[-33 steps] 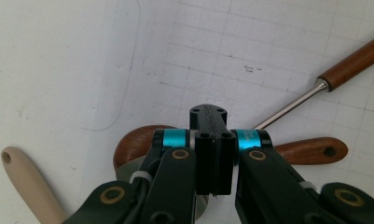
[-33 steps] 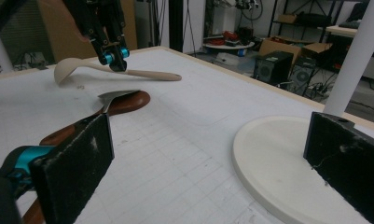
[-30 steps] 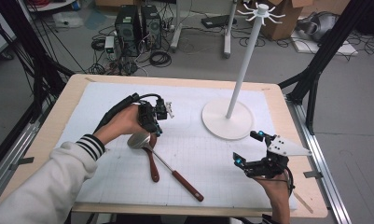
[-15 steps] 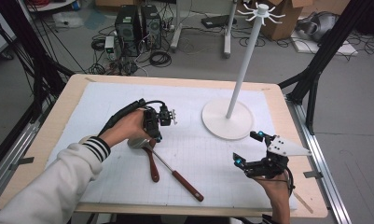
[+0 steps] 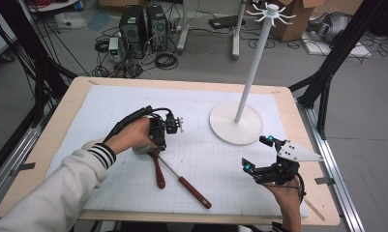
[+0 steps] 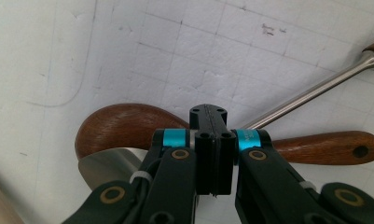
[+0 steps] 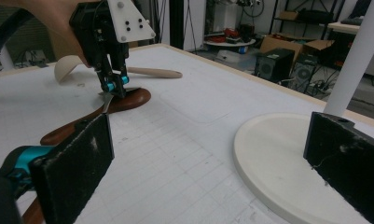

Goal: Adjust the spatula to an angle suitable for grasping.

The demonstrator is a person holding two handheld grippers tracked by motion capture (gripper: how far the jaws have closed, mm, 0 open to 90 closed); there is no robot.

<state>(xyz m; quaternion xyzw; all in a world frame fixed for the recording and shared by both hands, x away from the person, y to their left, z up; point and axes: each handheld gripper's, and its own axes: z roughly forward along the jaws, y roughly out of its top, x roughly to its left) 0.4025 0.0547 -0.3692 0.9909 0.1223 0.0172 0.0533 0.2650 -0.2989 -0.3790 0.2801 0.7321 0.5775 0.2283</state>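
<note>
1. The left gripper (image 6: 208, 112) is clenched with nothing between its tips, and hangs just above the wooden spoon (image 6: 124, 128).
2. The wooden spoon lies on the white mat (image 5: 216, 159), crossed by a metal spatula (image 5: 182, 181).
3. The right gripper (image 5: 261, 152) stands released near the stand (image 5: 235, 128), well apart from the spoon.
4. In the right gripper view a pale spoon (image 7: 128, 71) lies behind the left gripper.

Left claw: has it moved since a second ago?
Yes. In the high view the left claw has come down and slightly toward the near edge of the table, closing on the spoons. Its jaws are shut.
</note>
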